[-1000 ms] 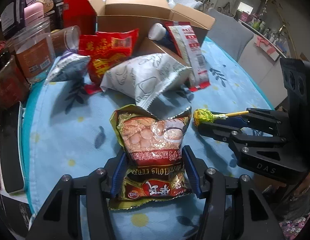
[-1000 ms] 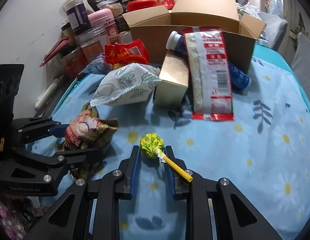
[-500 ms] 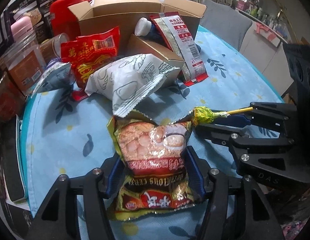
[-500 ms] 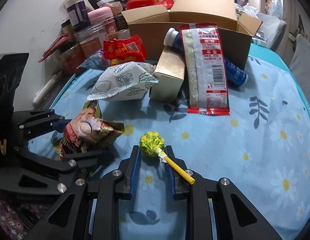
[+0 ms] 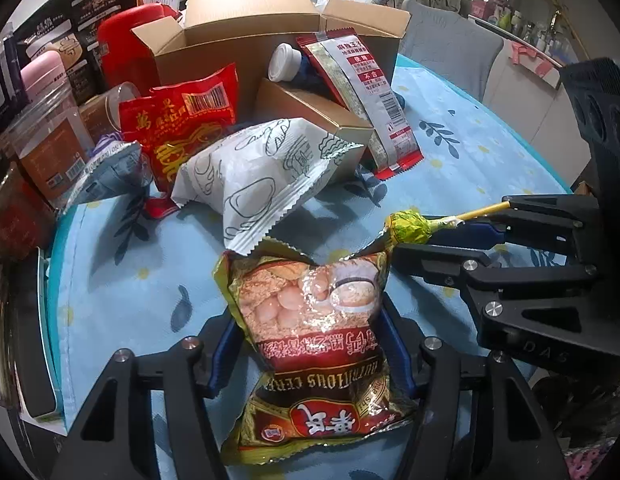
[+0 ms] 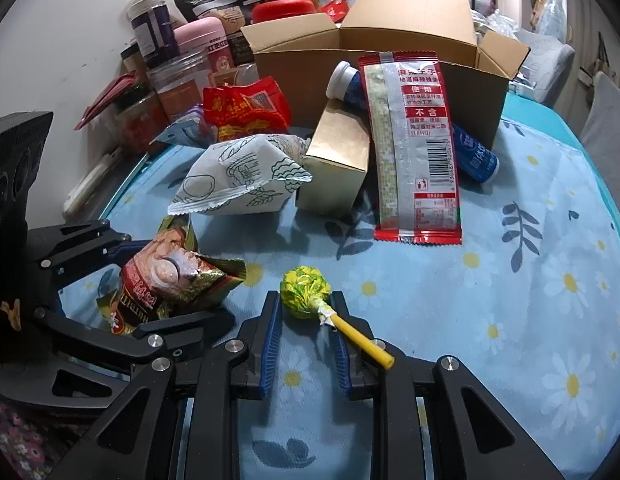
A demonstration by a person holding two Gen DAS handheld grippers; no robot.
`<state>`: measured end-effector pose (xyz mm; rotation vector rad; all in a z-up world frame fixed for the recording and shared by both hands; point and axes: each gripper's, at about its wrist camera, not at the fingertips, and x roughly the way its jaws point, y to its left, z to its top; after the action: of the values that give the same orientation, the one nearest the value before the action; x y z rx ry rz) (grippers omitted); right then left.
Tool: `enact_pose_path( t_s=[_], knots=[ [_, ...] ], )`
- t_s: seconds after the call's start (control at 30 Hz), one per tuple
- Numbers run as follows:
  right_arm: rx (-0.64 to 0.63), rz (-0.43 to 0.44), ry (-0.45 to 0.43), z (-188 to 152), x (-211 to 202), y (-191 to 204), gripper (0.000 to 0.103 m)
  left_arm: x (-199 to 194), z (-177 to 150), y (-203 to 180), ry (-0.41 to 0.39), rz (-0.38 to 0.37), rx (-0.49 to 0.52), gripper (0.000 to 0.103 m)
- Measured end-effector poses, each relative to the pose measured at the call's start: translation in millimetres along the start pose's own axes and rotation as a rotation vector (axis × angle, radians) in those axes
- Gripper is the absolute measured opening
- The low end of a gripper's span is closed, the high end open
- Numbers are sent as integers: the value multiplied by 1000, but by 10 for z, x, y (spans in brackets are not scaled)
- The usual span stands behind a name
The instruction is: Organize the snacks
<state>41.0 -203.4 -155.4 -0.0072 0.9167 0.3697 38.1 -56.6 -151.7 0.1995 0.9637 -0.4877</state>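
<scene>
Left wrist view: the left gripper (image 5: 310,356) has its fingers part-way apart and closing on the crinkly gold-and-red foil cereal packet (image 5: 314,340), gripped at its lower half. The packet is light, soft and slippery; hold across its width. Readable print: "NUTRITIOUS CERE…". At 2 o'clock the right gripper (image 5: 426,240) carries a lollipop.

Right wrist view: the right gripper's fingers are fully closed on the green-and-yellow wrapped lollipop with yellow stick (image 6: 310,294); it is light, rigid and brittle. At 12 o'clock stands the open brown cardboard box (image 6: 390,60) on the blue floral surface (image 6: 530,300).
</scene>
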Motion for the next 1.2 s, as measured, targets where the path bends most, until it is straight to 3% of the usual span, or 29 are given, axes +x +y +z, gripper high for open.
enact_pose_path(
  t_s=[0.07,0.27,0.57,0.8,1.2],
  knots=[
    [1,3,-2,12,6,-1,24,-19,5,24,-3,-5,-11,49],
    [11,45,-19,20,-40,23,23,-69,44,86,10,-73,-57,44],
    [12,62,-57,87,-244,30,23,-325,177,22,-46,-114,-19,43],
    [19,62,-121,255,-450,-25,23,-553,415,20,-128,-122,4,43],
    [-33,18,-232,843,-704,-119,23,-776,1020,147,-287,-86,12,43]
  ],
)
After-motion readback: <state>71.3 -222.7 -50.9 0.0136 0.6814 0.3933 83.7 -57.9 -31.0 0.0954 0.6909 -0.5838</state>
